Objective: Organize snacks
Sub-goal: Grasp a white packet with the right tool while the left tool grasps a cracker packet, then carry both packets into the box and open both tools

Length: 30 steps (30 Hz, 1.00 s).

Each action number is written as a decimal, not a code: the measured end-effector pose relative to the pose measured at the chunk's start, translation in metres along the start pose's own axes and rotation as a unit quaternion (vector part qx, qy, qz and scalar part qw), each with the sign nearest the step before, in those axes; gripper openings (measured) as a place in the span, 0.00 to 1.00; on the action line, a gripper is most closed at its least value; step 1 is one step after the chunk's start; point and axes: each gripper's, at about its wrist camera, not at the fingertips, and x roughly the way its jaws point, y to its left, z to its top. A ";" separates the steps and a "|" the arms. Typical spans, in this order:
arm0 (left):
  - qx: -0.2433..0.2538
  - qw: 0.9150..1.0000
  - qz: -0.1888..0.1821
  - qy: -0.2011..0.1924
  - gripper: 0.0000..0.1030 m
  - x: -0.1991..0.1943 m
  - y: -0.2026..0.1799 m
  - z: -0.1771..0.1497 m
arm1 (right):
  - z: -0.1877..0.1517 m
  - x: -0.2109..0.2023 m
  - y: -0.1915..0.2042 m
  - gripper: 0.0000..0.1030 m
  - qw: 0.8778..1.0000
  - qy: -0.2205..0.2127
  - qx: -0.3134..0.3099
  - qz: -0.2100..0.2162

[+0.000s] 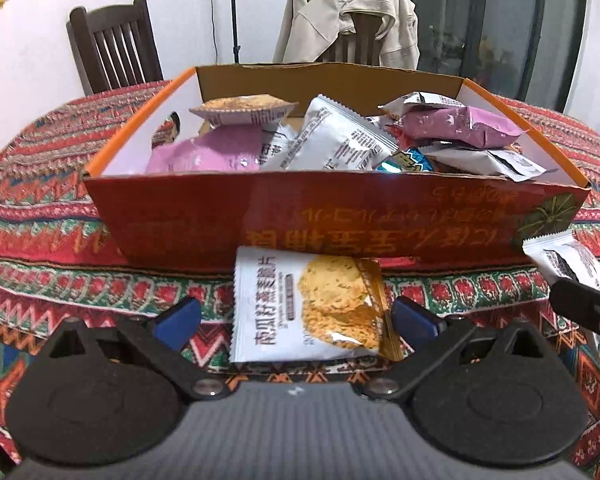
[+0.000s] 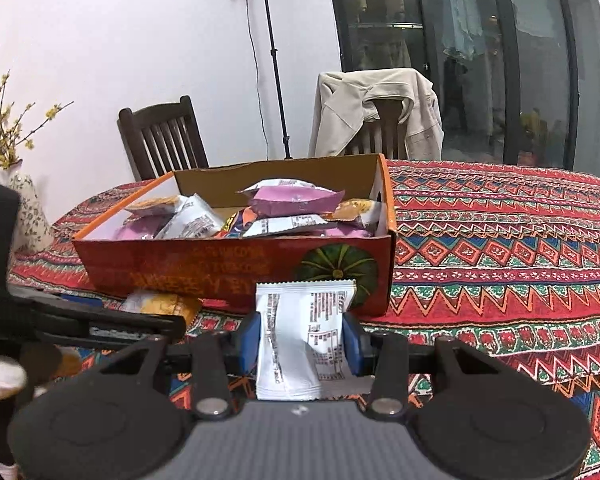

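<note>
Mid-collection step, by the look of it: loose packets go from the table into the orange cardboard box (image 1: pixel 340 216).

Right gripper (image 2: pixel 304 340) has its blue pads pinched on a white snack packet (image 2: pixel 300 336), held upright just in front of the box's near wall. Next move there is probably a lift over that wall and a release inside; the wall has to be cleared or the packet snags.

Left gripper (image 1: pixel 296 316) is spread wide, fingers straddling a pumpkin crisp packet (image 1: pixel 308 308) that lies flat on the patterned tablecloth (image 1: pixel 60 216), its far end tucked against or under the box's base, hard to tell which. Pads aren't touching it. Next it needs to drop and close on the packet's sides; a flat foil pack may slip.

Box contents: already well filled. Purple packets (image 1: pixel 456 126), grey-white packets (image 1: pixel 336 140), a blue wrapper (image 1: pixel 408 162), a tan-topped cake pack (image 1: pixel 240 110), piled loose, no sorting visible. Room on top looks limited but there.
</note>
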 end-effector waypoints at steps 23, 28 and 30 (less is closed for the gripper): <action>0.029 0.997 -0.040 -0.063 0.60 -0.053 -0.007 -0.015 | -0.002 -0.012 0.010 0.41 0.999 -0.028 -0.024 0.007; 0.038 0.994 -0.052 -0.090 0.60 -0.079 -0.004 -0.015 | 0.002 -0.022 0.013 0.41 0.998 -0.047 -0.025 0.018; 0.043 0.992 -0.055 -0.101 0.60 -0.087 -0.003 -0.011 | 0.005 -0.028 0.016 0.41 0.998 -0.058 -0.023 0.024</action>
